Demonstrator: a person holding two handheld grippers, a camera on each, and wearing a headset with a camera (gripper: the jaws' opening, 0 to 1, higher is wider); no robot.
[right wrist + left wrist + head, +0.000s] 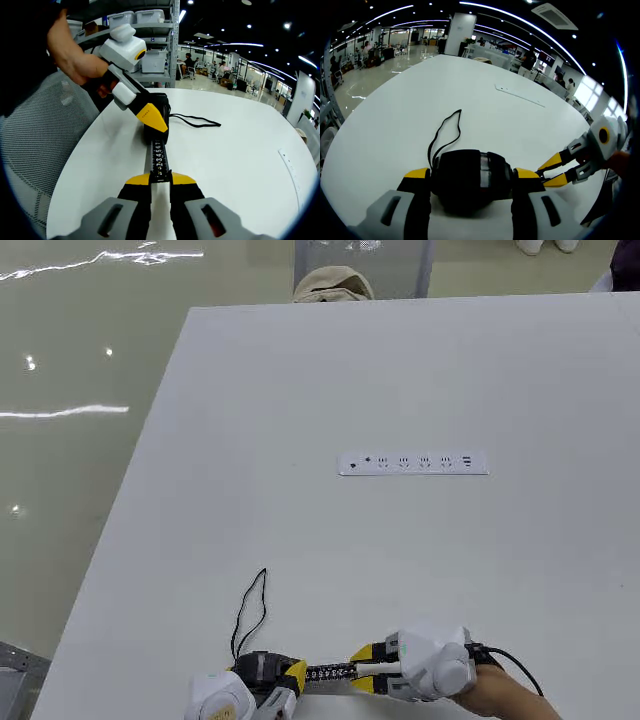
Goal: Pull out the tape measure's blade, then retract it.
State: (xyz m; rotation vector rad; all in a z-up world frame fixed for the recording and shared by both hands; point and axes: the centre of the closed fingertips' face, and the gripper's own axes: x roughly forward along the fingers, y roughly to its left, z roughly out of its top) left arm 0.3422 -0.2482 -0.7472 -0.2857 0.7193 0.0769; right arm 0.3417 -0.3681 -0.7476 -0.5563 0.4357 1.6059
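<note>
Opposed, left tool (471,174) grips tape measure (258,668), right tool (160,179) pinches blade (157,155).

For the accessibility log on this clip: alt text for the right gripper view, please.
The right tongs pinch the end of a tape measure's blade, drawn a short way from its black case, which the left tongs grip on a white table.

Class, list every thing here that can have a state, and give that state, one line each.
tape measure: case gripped, resting on the table.
blade: partly pulled out, pinched at its end.
left hand-held gripper: shut on the tape measure.
right hand-held gripper: shut on the blade.
strap: loose on the table.
power strip: nothing plugged in.
</note>
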